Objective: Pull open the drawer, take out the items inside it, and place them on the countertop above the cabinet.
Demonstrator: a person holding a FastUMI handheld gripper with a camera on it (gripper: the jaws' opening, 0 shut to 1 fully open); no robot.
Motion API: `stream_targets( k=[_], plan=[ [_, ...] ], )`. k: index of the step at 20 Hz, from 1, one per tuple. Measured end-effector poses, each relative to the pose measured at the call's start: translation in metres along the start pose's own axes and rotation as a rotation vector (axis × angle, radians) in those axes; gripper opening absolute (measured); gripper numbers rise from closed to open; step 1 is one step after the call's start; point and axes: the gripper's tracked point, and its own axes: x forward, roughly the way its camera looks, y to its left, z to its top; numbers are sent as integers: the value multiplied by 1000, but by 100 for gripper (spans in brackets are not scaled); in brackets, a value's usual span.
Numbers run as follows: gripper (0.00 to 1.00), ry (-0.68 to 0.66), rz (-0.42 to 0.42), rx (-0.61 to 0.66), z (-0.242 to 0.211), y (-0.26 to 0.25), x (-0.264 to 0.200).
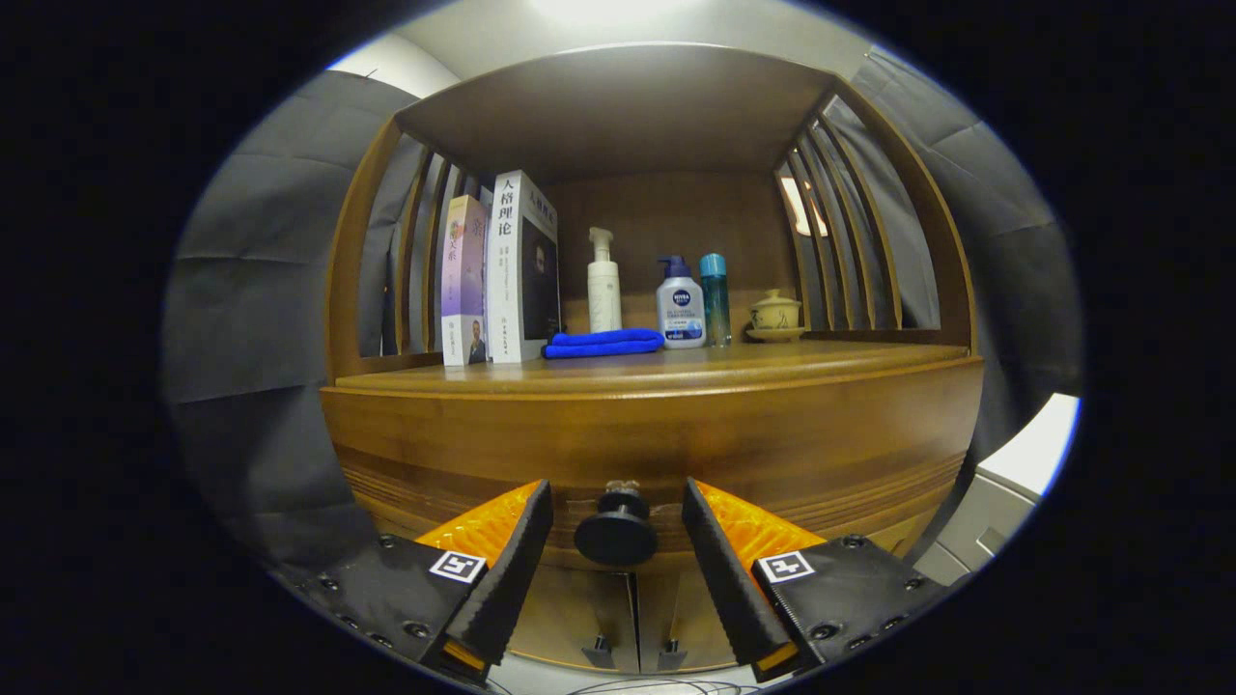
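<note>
A wooden cabinet stands before me, its drawer front [753, 454] shut under the countertop [676, 369]. A round black knob [616, 531] sticks out from the middle of the drawer. My gripper [618, 512] is open, its two black-and-orange fingers on either side of the knob with a gap on each side, not touching it. The drawer's contents are hidden.
On the countertop stand two books [507, 270], a folded blue cloth [603, 342], a white pump bottle [603, 285], a blue-capped lotion bottle [681, 304], a teal bottle [716, 299] and a lidded cup on a saucer [775, 317]. Two cabinet doors [589, 613] lie below the drawer.
</note>
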Motion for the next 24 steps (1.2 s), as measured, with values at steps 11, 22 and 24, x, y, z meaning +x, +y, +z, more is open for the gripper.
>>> stream_targets(
  k=[11,22,24],
  plan=[
    [38,47,-13,-17,-22,0,-2],
    [19,91,-42,-7,-23,1,-3],
    [19,92,-35,-15,-23,1,-10]
  ],
)
